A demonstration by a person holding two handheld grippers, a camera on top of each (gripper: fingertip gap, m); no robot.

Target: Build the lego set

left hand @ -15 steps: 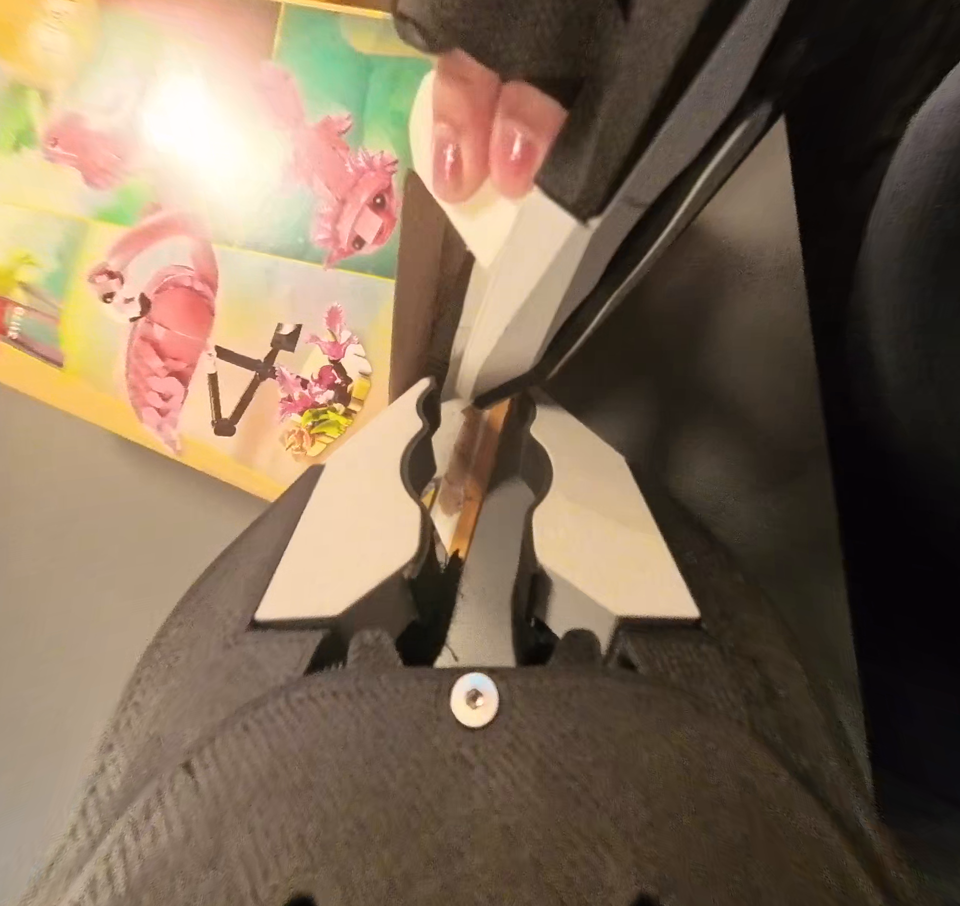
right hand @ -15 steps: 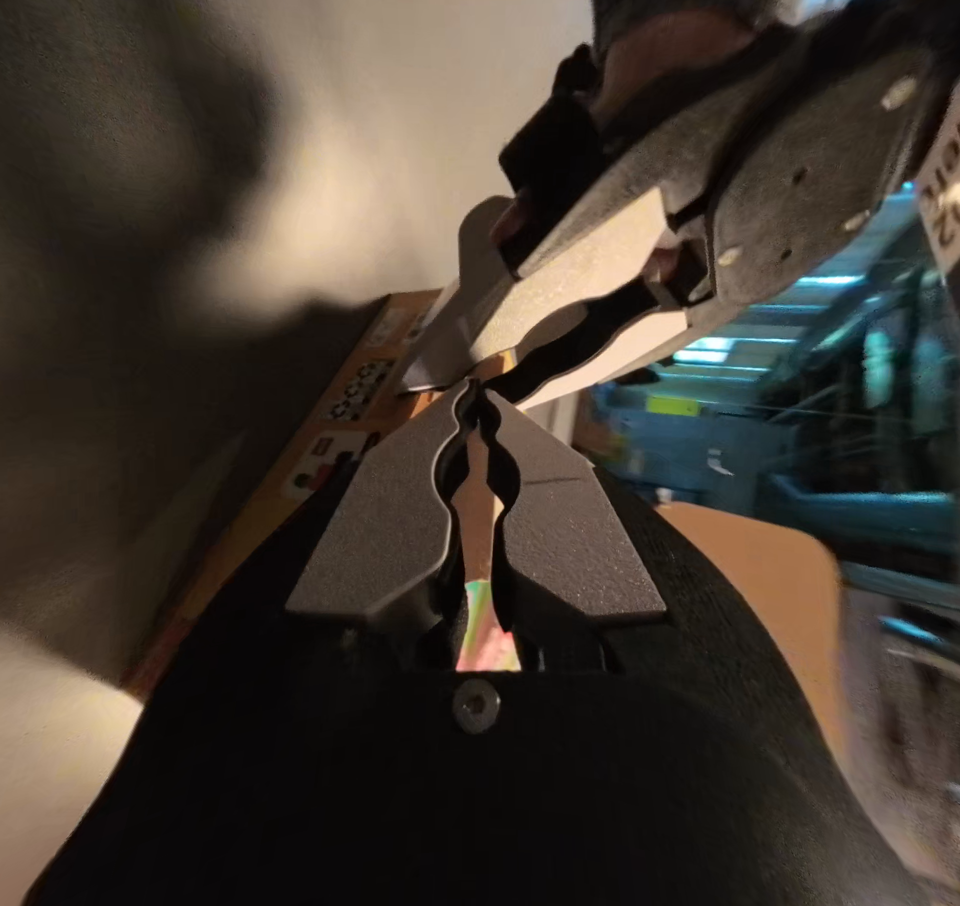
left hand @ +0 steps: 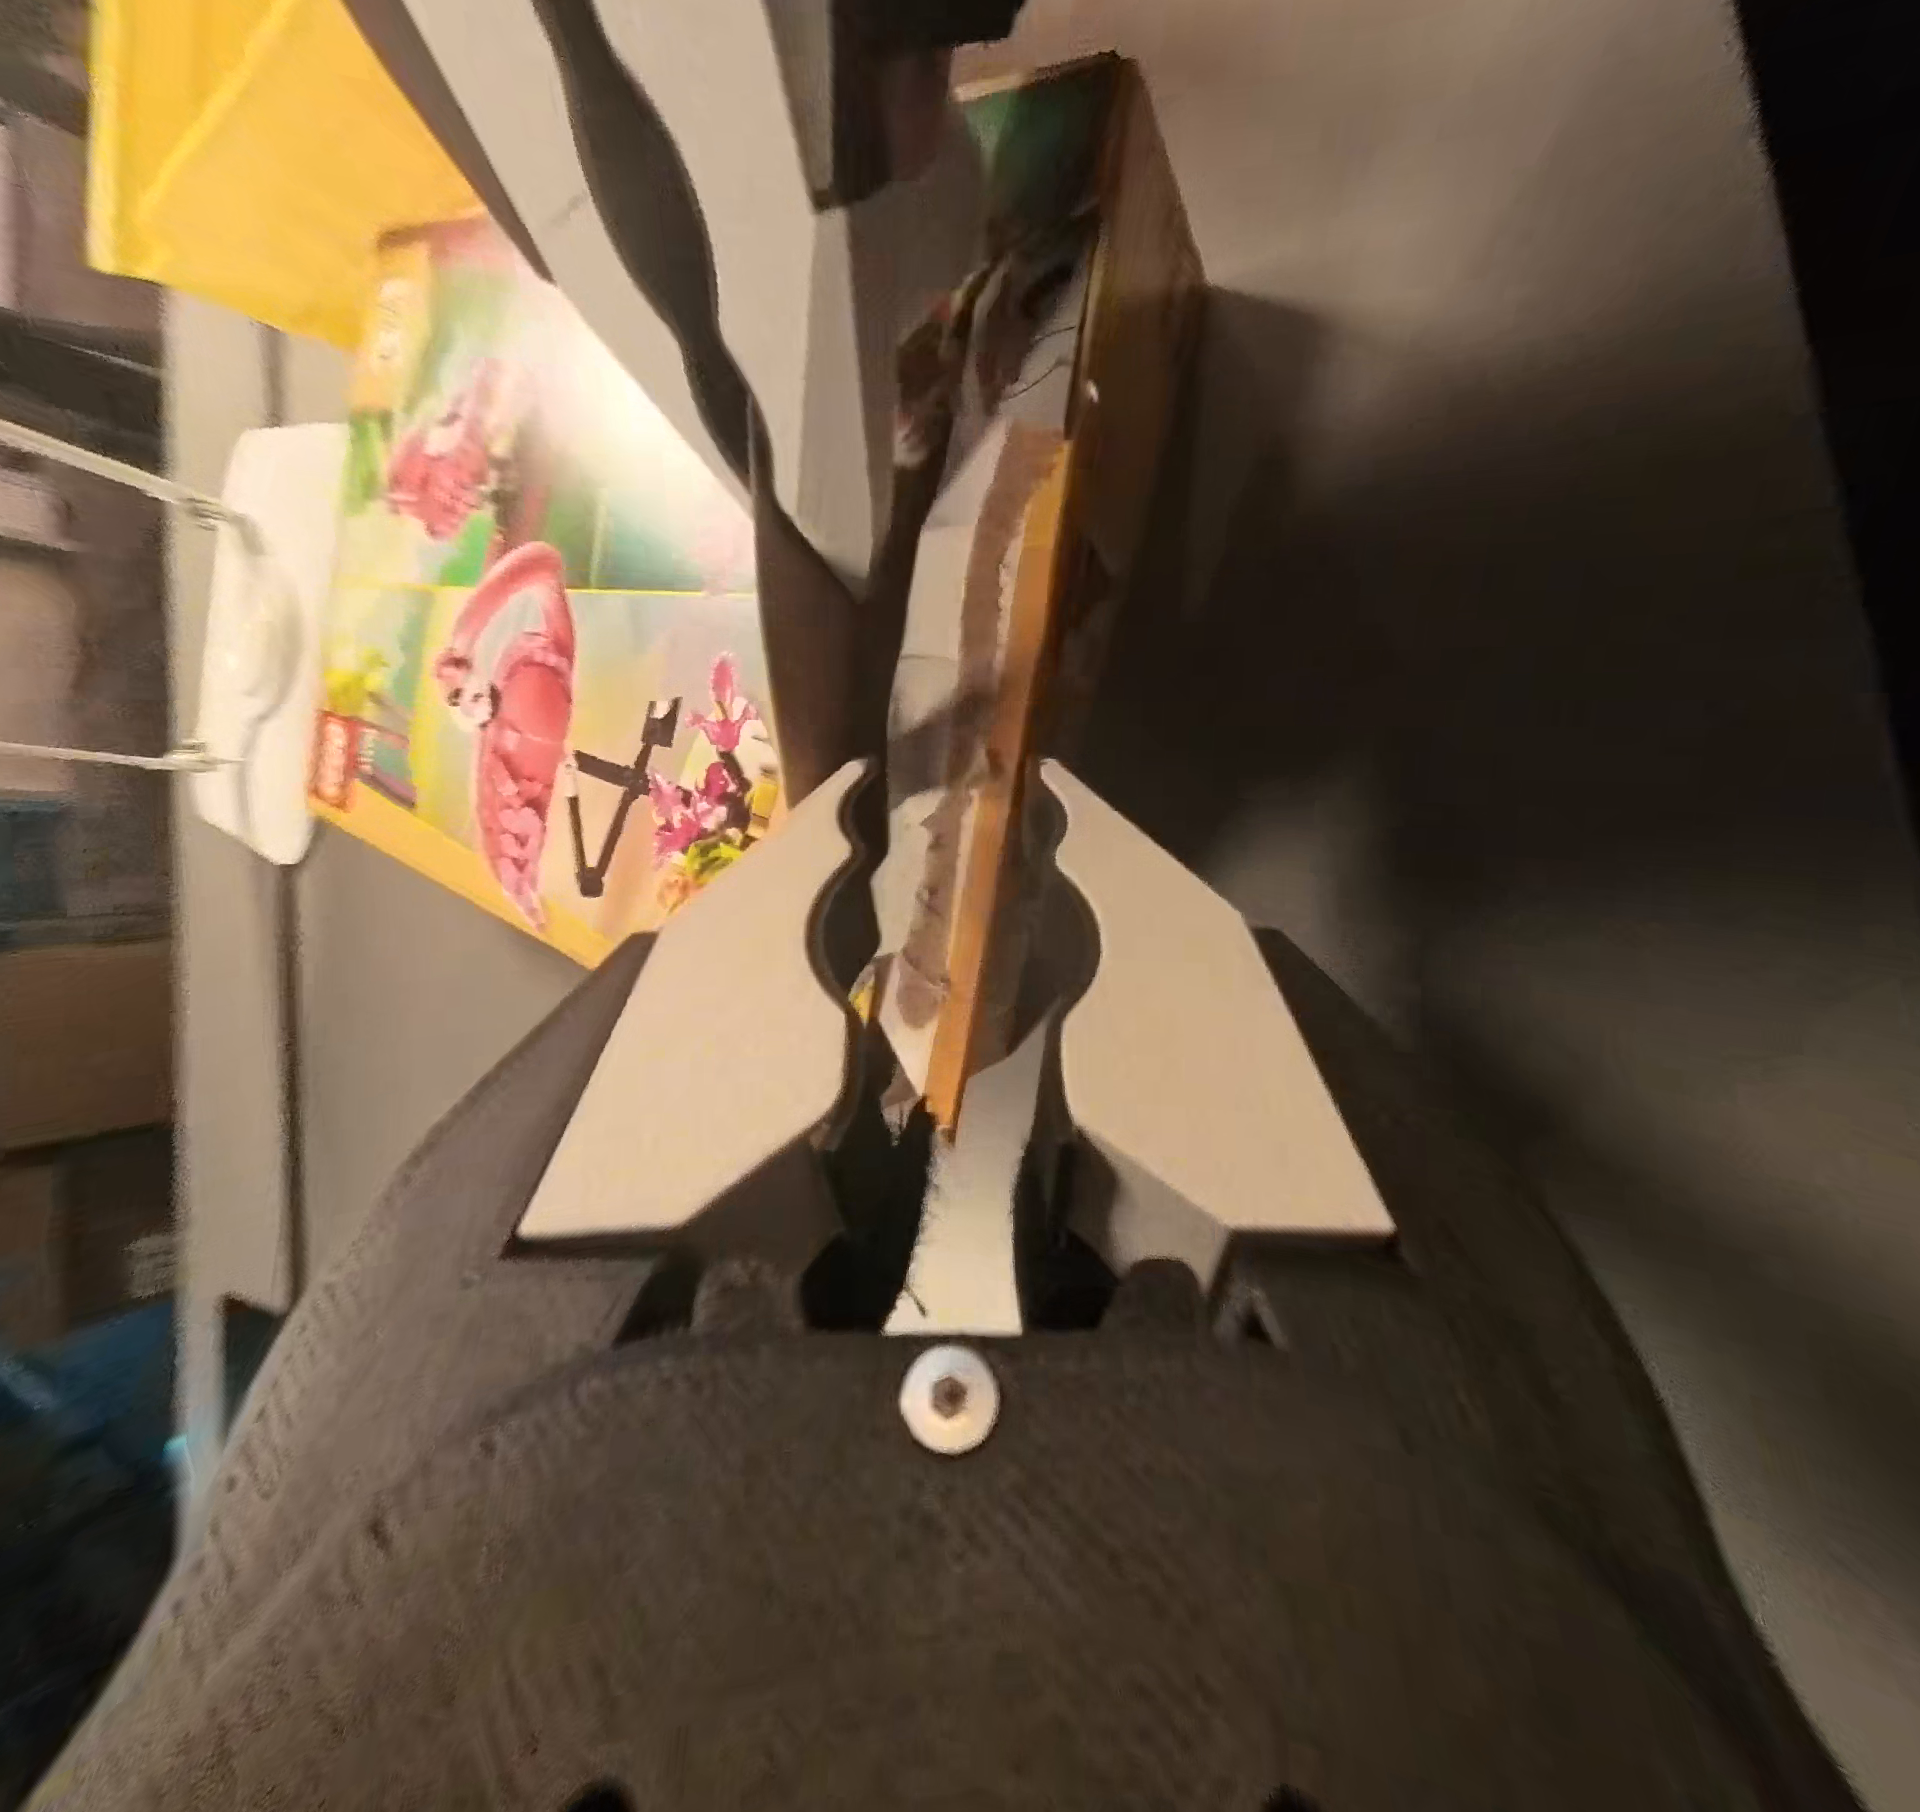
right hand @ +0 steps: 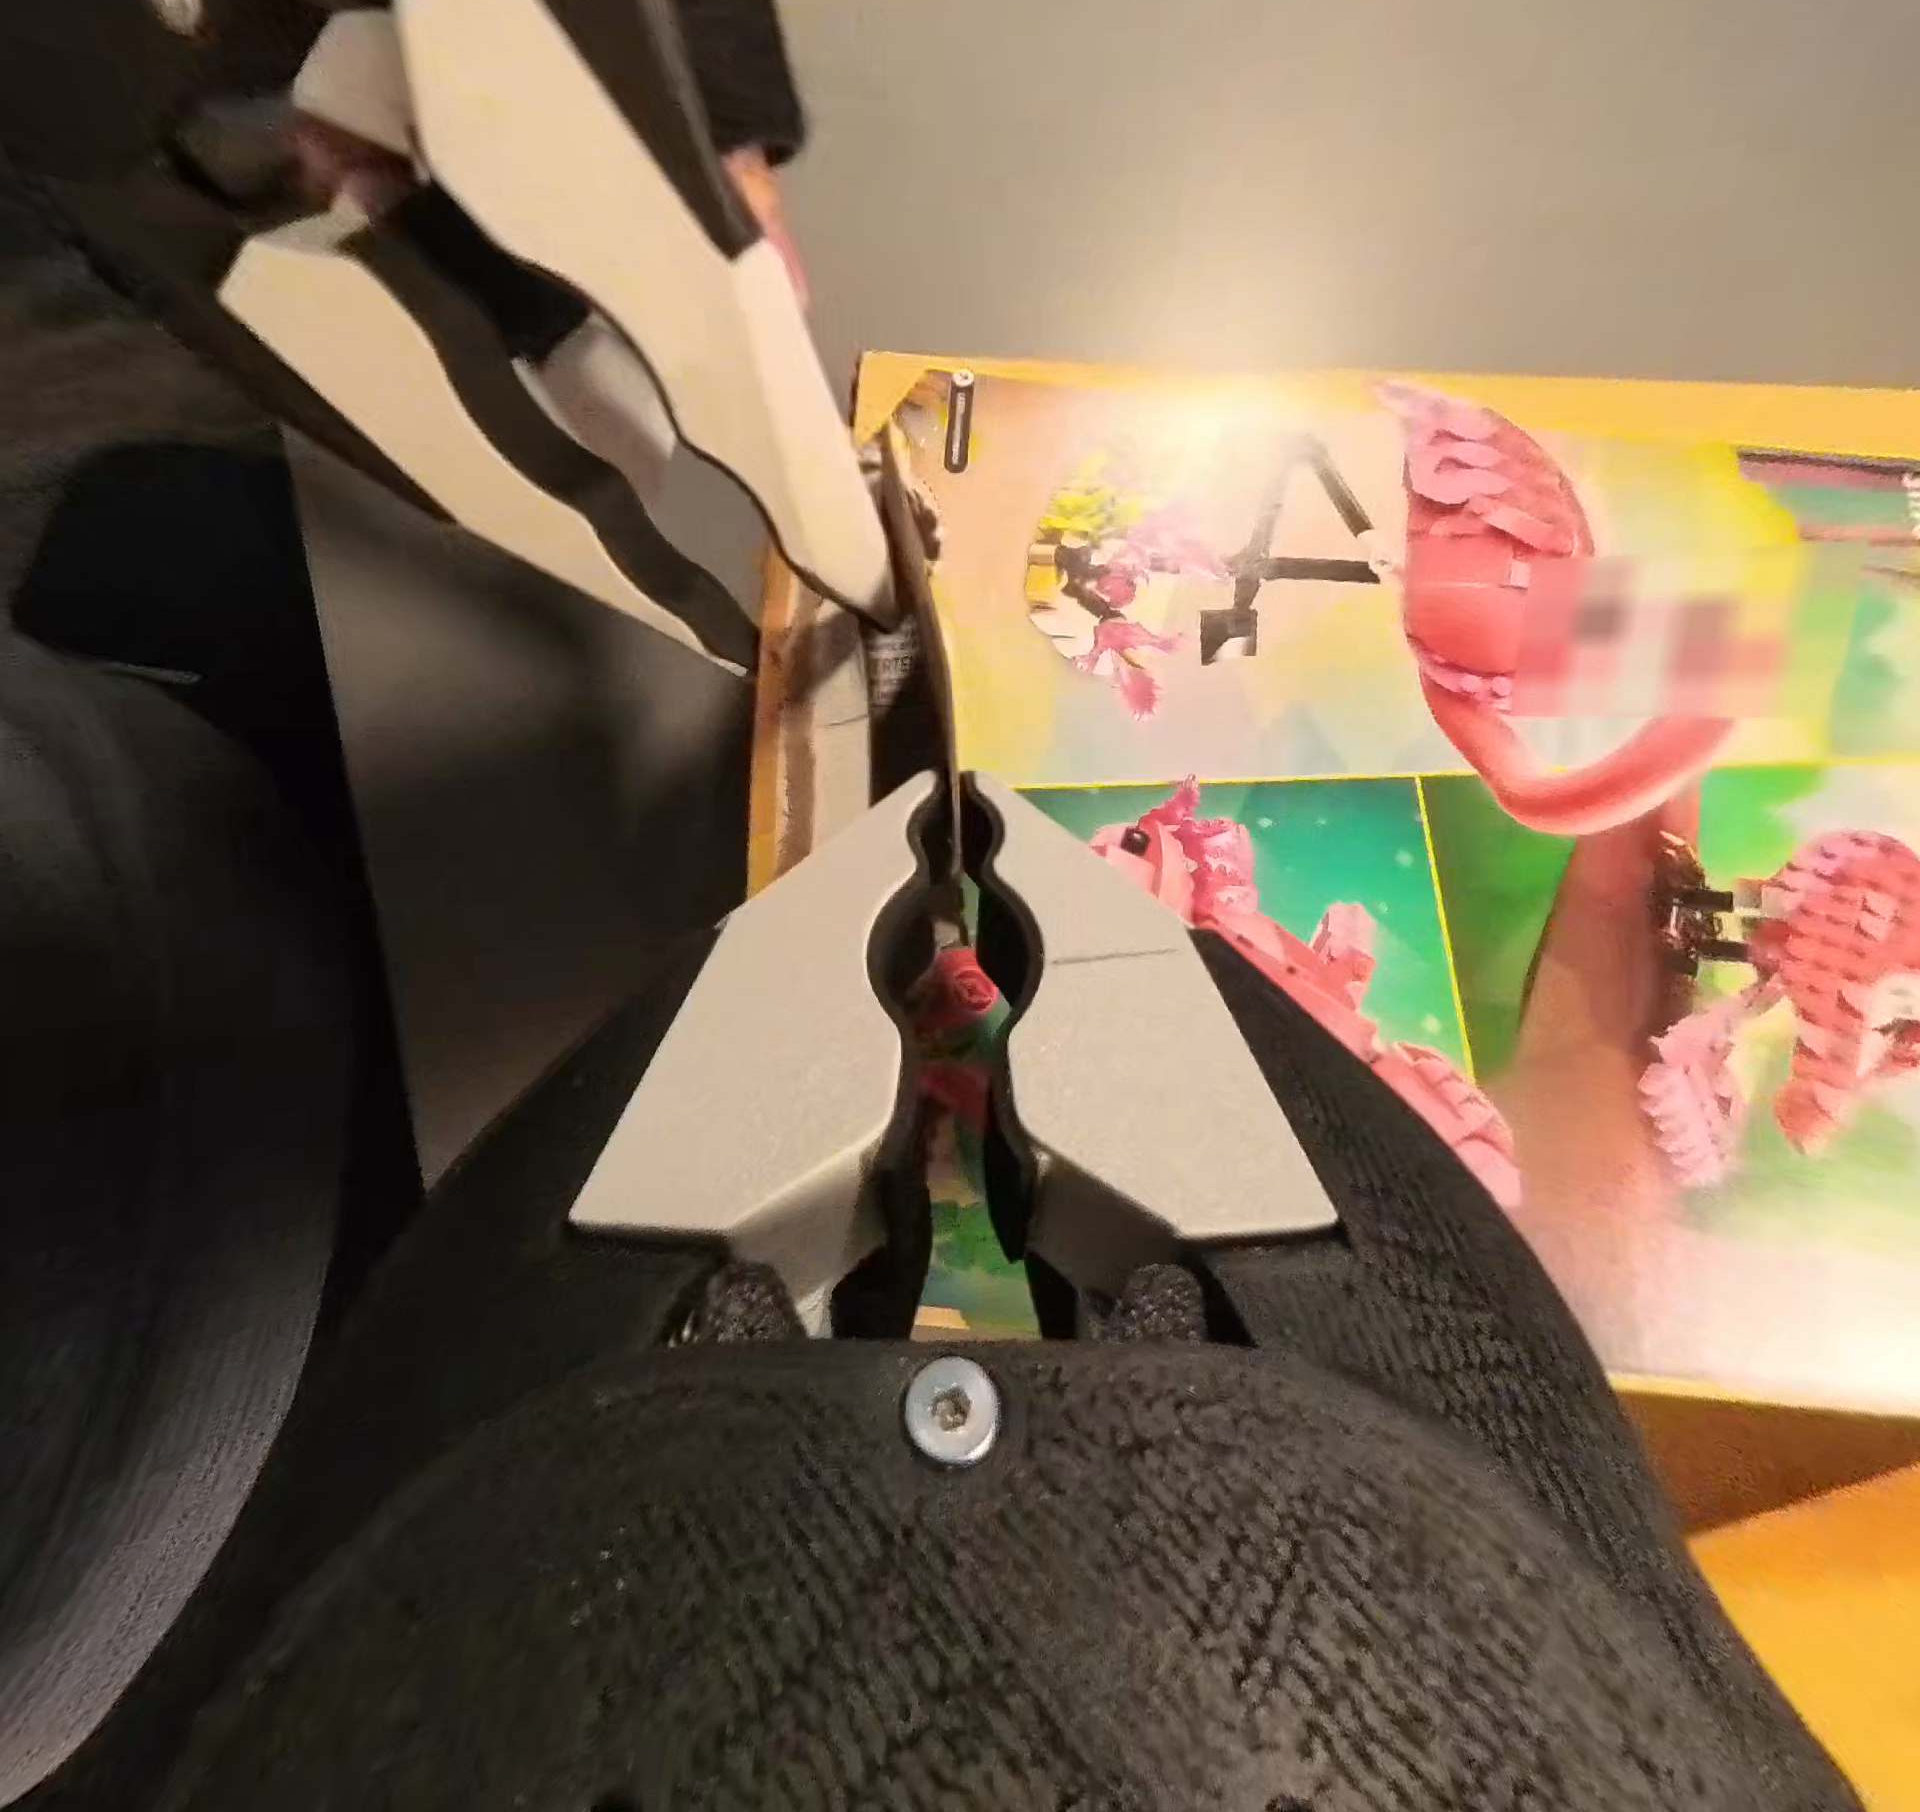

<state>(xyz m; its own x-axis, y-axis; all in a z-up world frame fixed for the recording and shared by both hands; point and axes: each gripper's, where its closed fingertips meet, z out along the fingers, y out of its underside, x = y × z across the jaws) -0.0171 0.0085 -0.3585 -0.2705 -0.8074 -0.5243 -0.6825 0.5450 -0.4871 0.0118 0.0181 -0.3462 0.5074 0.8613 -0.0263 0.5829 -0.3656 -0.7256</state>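
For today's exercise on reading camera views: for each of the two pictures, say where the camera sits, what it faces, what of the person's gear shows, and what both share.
Left wrist view: sits on the left gripper, facing along its fingers at the box flap between them; the other gripper hangs above.
Right wrist view: sits on the right gripper, pinching a thin flap edge, facing the toy box; the left gripper enters at upper left.
Shared: the toy box and both grippers.

Warm, dim light here, with hot glare blooming on the glossy toy box. Deep shadow swallows the right of the left wrist view. Motion blur smears that view's edges, wide-angle bending throughout.
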